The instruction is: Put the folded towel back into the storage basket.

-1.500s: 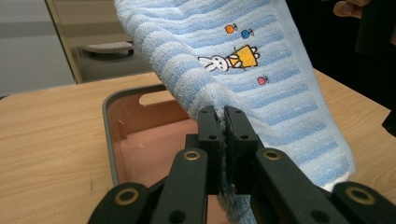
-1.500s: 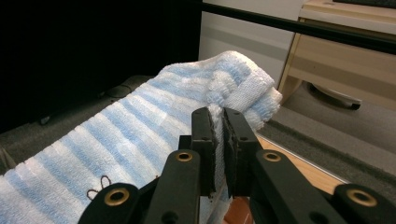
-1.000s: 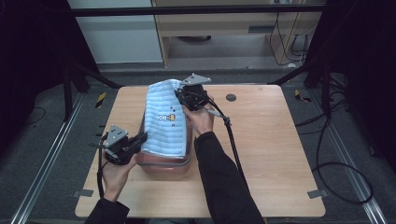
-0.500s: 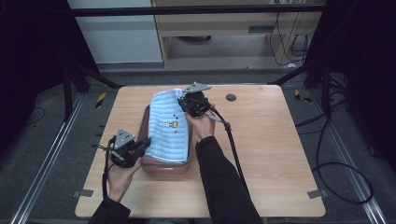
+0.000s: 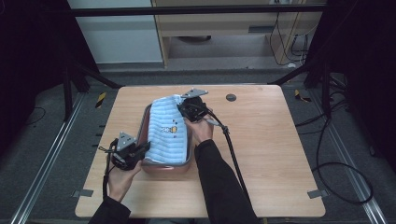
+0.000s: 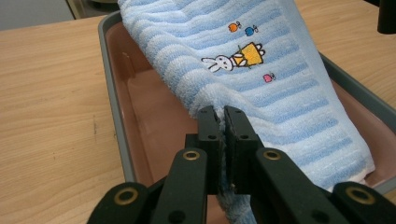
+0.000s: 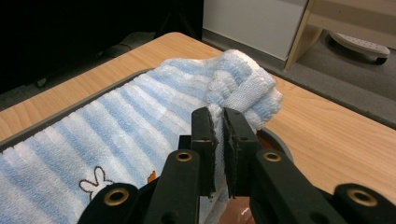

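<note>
Pinching a fold of cloth, the fingers of the left gripper are seen closed almost pad to pad on the near corner of the light blue striped terry towel with a small embroidered rabbit, with only a thin ridge of pile between them. The fingers of the right gripper are closed the same way on the bunched far corner of the towel, where the edge is gathered into a thick white-and-blue lump.

From the high view, the towel is seen stretched lengthwise between the left gripper and the right gripper, draped into and over the shallow rectangular tray with a grey rim and reddish-brown inside, which stands near the middle of the round-cornered wooden table. The far end appears to be raised above the tray rim, though how much of the cloth rests on the tray floor cannot be told for certain.

The towel is judged light, soft and limp: it would sag wherever it is unsupported, and nothing in it could break. The looped pile should give good friction, so slipping is unlikely. Corners or hemmed edges are judged the best places to hold, one at each end, so that the cloth can be kept spread.
</note>
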